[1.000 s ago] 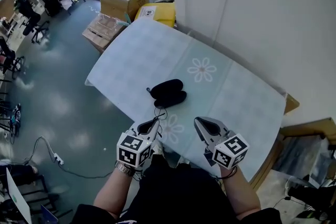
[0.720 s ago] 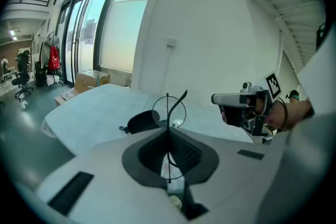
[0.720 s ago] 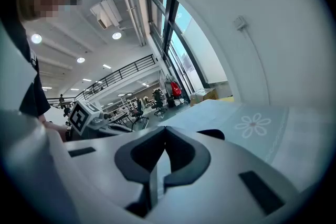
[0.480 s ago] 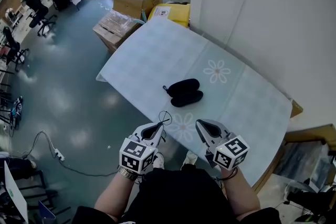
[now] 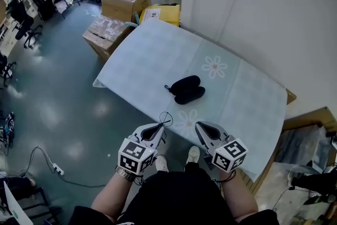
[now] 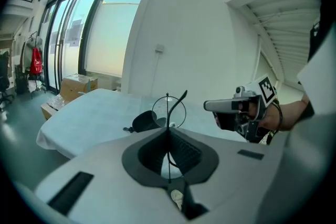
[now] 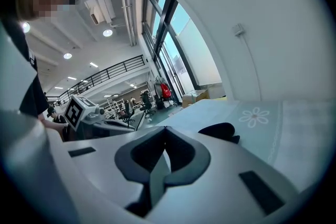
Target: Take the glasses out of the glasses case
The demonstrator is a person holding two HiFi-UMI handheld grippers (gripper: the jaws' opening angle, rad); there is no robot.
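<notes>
An open-plan office hall. Office chairs stand at upper left. Taped cardboard boxes sit at top centre.

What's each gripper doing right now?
Left gripper: shut on the glasses.
Right gripper: shut, nothing in it.

I count one glasses case, one pair of glasses, one table. Two grippers: left gripper, right gripper. Far left, two cardboard boxes: far box, nearer box. One yellow box.
</notes>
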